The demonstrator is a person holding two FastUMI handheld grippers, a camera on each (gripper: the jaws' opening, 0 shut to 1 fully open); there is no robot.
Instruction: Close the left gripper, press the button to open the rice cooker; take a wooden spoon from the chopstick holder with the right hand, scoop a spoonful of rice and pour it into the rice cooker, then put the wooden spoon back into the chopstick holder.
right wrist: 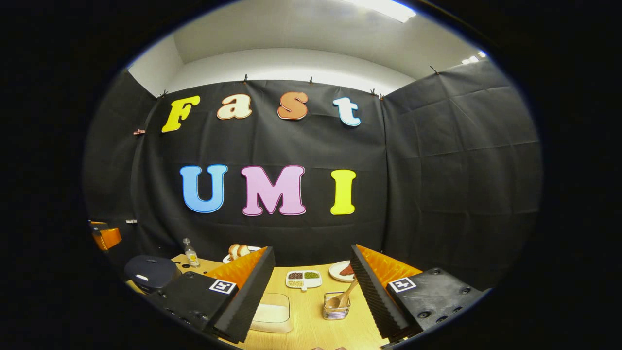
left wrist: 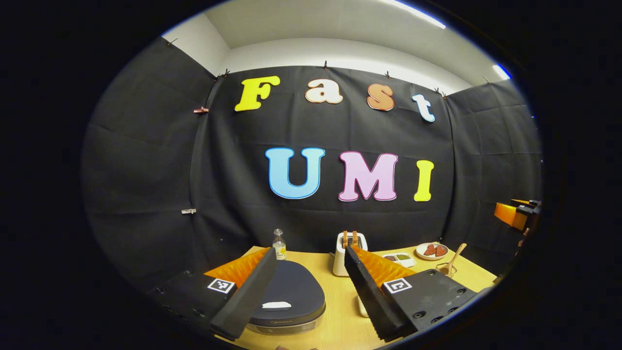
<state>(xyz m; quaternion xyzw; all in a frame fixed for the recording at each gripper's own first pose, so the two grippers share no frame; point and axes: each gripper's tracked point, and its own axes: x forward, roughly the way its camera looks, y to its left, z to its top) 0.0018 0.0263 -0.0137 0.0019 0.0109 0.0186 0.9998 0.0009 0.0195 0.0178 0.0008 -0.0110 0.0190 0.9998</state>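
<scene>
Both claws are hanging wide open and empty: the left claw over the closed rice cooker, the right claw facing the wooden spoon in its holder. Closing the left claw likely comes first.

Free room and obstacles over the desk

In the right gripper view, a bare strip of desk is seen between the clear container and the chopstick holder; the holder's open top is occupied by the tilted wooden spoon, and the divided dish and a plate stand behind. In the left gripper view, the closed rice cooker lies at the near left, with open space above its lid; a bottle and a toaster stand behind it, and bare desk is left between cooker and toaster.
</scene>
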